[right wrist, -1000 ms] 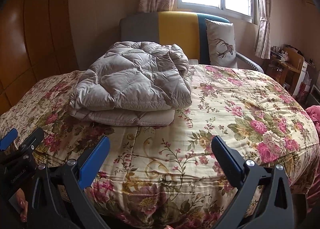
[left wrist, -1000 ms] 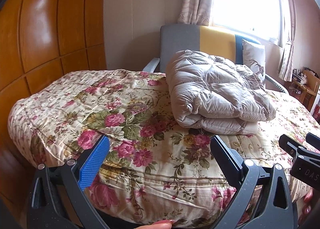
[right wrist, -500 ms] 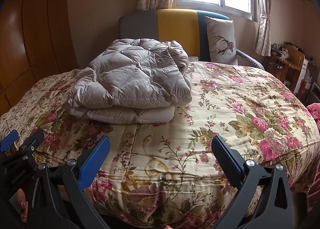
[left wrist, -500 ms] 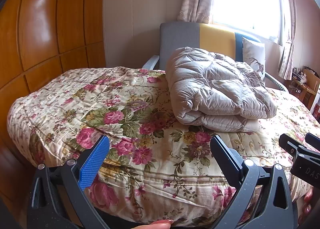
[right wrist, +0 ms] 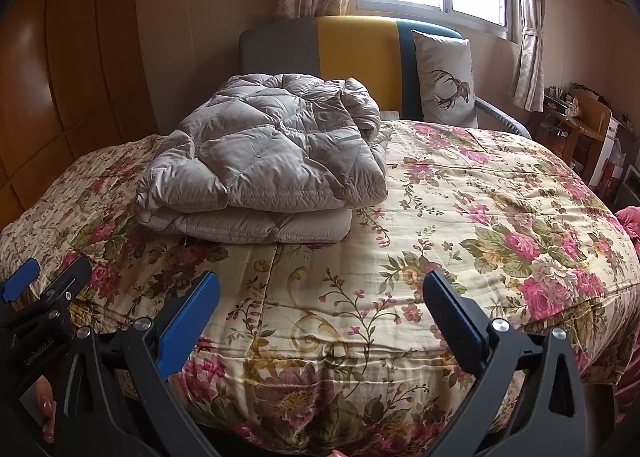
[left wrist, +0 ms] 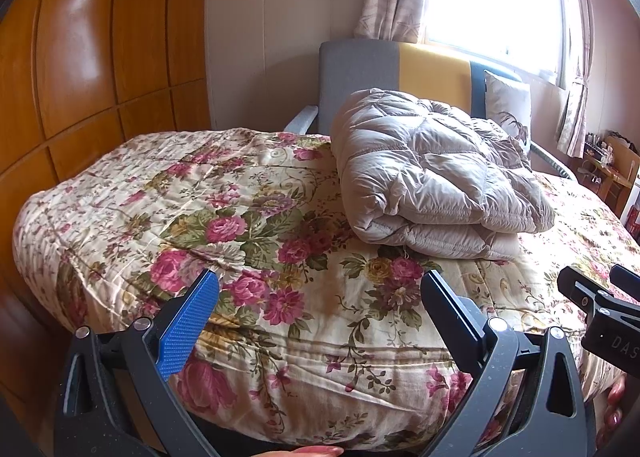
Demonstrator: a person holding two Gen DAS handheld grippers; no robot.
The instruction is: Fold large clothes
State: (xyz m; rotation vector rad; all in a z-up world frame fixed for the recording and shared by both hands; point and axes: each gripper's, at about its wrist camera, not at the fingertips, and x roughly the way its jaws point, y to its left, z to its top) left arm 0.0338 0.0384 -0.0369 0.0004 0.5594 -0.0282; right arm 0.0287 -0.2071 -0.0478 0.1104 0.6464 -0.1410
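A grey quilted puffer coat [left wrist: 432, 173] [right wrist: 272, 161] lies folded in a thick stack on the floral bedspread [left wrist: 240, 217] [right wrist: 460, 225], toward the far side of the bed. My left gripper [left wrist: 318, 289] hangs open near the bed's front edge, well short of the coat, with nothing between its fingers. My right gripper [right wrist: 320, 289] is also open and empty at the front edge, to the right of the coat. Each gripper shows at the edge of the other's view.
A grey, yellow and teal armchair [right wrist: 352, 45] with a deer-print cushion [right wrist: 444, 81] stands behind the bed under a bright window. Wooden wardrobe panels [left wrist: 80, 57] line the left. A wooden shelf [right wrist: 580, 129] with clutter stands at the right.
Both views have shifted slightly, as if the grippers lifted or tilted a little. The folded coat has not moved and both grippers stay open.
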